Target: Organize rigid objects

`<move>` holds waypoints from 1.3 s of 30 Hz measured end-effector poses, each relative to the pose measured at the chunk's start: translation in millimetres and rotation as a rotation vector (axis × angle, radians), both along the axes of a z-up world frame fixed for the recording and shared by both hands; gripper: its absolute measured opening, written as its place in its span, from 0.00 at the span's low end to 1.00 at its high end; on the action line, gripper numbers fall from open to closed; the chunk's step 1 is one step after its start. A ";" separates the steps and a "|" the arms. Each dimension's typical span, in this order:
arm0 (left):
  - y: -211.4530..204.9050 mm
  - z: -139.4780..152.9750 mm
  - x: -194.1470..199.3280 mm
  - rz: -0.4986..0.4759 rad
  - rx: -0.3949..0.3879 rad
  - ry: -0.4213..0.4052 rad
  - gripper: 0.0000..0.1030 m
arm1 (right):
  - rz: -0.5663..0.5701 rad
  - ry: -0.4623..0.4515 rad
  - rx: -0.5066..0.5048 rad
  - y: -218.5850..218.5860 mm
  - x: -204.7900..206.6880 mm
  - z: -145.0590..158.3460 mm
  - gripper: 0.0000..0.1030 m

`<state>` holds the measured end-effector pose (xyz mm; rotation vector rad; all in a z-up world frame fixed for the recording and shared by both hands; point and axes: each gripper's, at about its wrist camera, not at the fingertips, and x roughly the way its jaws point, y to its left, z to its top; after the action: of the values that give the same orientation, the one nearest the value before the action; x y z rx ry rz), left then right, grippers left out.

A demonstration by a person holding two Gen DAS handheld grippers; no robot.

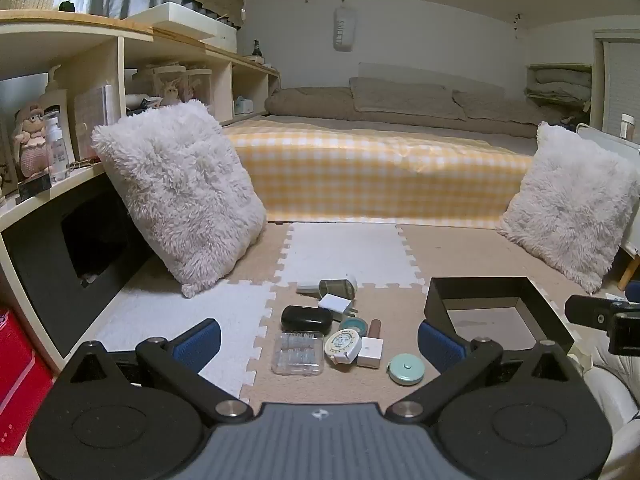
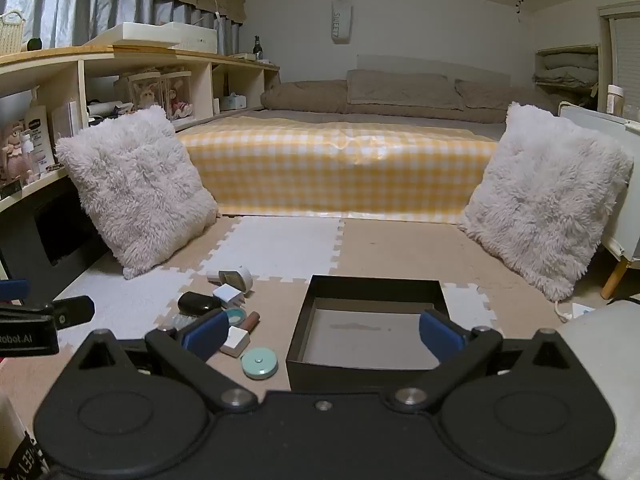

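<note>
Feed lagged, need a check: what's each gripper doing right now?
Left gripper: open, holding nothing, above the small items on the foam mat.
Right gripper: open, holding nothing, over the black square box.

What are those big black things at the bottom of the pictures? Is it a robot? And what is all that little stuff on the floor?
It is no robot. A person holds two grabbing tools, one in each hand, and each tool has a small camera looking forward along its jaws. One picture comes from the left gripper, the other from the right gripper. The blue pads are the tips of the jaws. Both stand wide open and hold nothing.

On the foam floor mat lies a heap of small hard things: a black case, a clear plastic box, a white charger plug, a white cube and a round mint tape measure. Beside them, to the right, stands a black box with nothing inside yet. The job is tidying, so the things probably go in there.
</note>
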<state>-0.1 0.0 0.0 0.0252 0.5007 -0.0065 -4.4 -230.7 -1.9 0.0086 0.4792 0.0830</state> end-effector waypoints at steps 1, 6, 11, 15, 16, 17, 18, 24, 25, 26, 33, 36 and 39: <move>0.0 0.0 0.0 0.000 0.001 -0.001 1.00 | -0.001 -0.003 -0.001 0.2 -0.2 -0.1 1.00; -0.5 -0.3 -0.1 -0.002 0.002 0.001 1.00 | -0.001 0.001 0.004 0.8 -0.3 -0.4 1.00; 0.0 0.0 0.0 0.000 0.000 0.000 1.00 | -0.003 0.003 -0.002 1.2 -0.8 -2.0 1.00; 0.0 0.1 0.0 -0.001 -0.002 -0.001 1.00 | -0.004 0.004 -0.005 1.4 -0.9 -2.0 1.00; 0.0 0.2 0.0 -0.001 -0.001 0.000 1.00 | -0.004 0.003 -0.006 1.5 -1.0 -1.8 1.00; 0.1 0.2 0.0 -0.002 -0.001 0.000 1.00 | -0.002 0.004 -0.004 1.3 -0.2 -1.6 1.00; 0.2 0.2 0.0 -0.002 -0.002 0.000 1.00 | -0.002 0.004 -0.004 1.0 0.0 -1.9 1.00; 0.0 0.2 -0.1 -0.002 -0.001 -0.001 1.00 | -0.002 0.004 -0.006 1.4 -0.1 -1.2 1.00; 0.0 0.2 -0.1 -0.002 -0.001 -0.001 1.00 | -0.002 0.004 -0.006 1.3 0.0 -1.2 1.00; 0.1 0.3 -0.1 -0.001 -0.001 -0.001 1.00 | -0.003 0.004 -0.006 1.2 0.0 -1.2 1.00; -0.1 0.2 0.0 -0.001 0.000 -0.001 1.00 | -0.002 0.004 -0.008 1.0 0.0 -1.3 1.00; -0.1 0.2 -0.1 -0.002 0.000 -0.001 1.00 | -0.002 0.004 -0.008 1.1 -0.1 -1.2 1.00; -0.1 0.2 -0.1 -0.001 0.000 -0.001 1.00 | -0.003 0.004 -0.009 1.3 -0.3 -1.2 1.00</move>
<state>-0.2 0.0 0.2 0.0254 0.4996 -0.0075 -4.6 -229.4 -3.0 0.0012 0.4833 0.0779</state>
